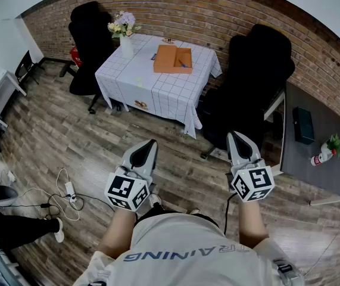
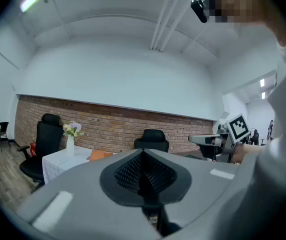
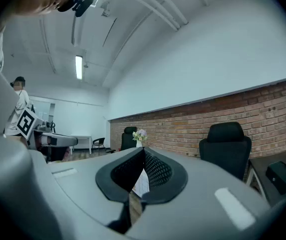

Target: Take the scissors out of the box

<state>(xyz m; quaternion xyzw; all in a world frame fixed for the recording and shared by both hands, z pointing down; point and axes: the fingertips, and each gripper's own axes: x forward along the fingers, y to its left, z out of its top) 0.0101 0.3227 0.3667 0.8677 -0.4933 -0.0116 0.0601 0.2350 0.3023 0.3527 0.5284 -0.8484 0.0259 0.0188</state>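
Both claws level and closed on nothing, well short of the table. My left claw (image 1: 150,143) has its jaws pressed together in the left gripper view, with nothing between them. My right claw (image 1: 234,135) has its tips meeting too, and only a narrow slit shows lower down between the pads.

The orange box (image 1: 172,58) lies well ahead of both claws, across a stretch of wooden floor (image 1: 68,130), on a table with a white checked cloth (image 1: 158,85). In the head view it sits ahead of the gap between the two claws, nearer the left claw's line. From the left claw (image 2: 143,154) the box (image 2: 101,155) shows just left of the jaw tips, far beyond them.

A thin blue streak (image 1: 183,64) toward the box's right side is all I can see inside. It is too small to tell whether it is the scissors.

A vase of flowers (image 1: 124,31) stands on the table left of the box, and black chairs (image 1: 259,76) flank the table.
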